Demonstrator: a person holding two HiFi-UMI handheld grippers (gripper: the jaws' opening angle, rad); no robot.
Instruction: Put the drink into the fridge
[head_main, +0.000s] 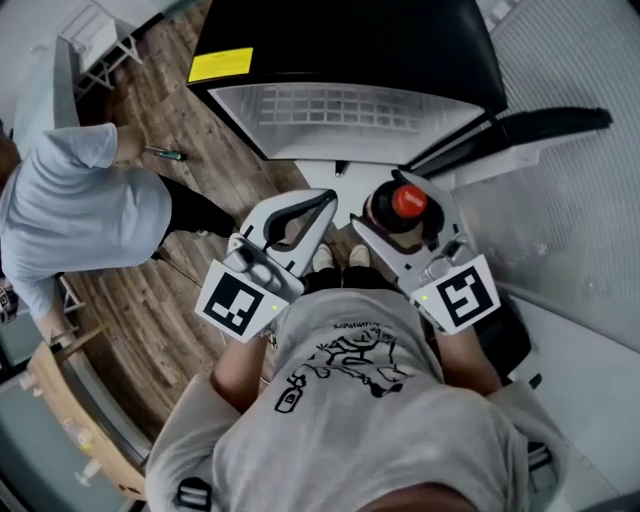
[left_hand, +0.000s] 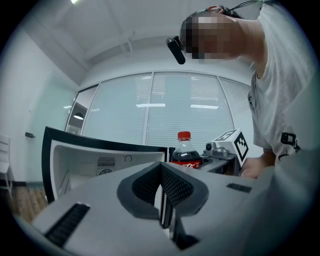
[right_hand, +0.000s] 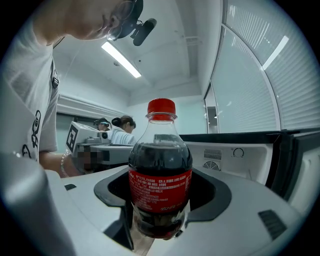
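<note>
A cola bottle (right_hand: 160, 170) with a red cap and red label stands upright between the pads of my right gripper (right_hand: 160, 200), which is shut on its body. In the head view the bottle's cap (head_main: 408, 200) shows in that gripper (head_main: 400, 218), just in front of the open black fridge (head_main: 340, 110). The fridge's white inside with a wire shelf faces me. My left gripper (head_main: 322, 208) hangs beside the right one, its tips together with nothing in them. From the left gripper view (left_hand: 161, 166) the bottle (left_hand: 185, 150) is seen to the right.
The fridge door (head_main: 530, 125) stands swung open to the right. A person in a grey shirt (head_main: 80, 210) crouches on the wood floor at the left. A small tool (head_main: 165, 153) lies on the floor near them. Frosted glass walls rise behind.
</note>
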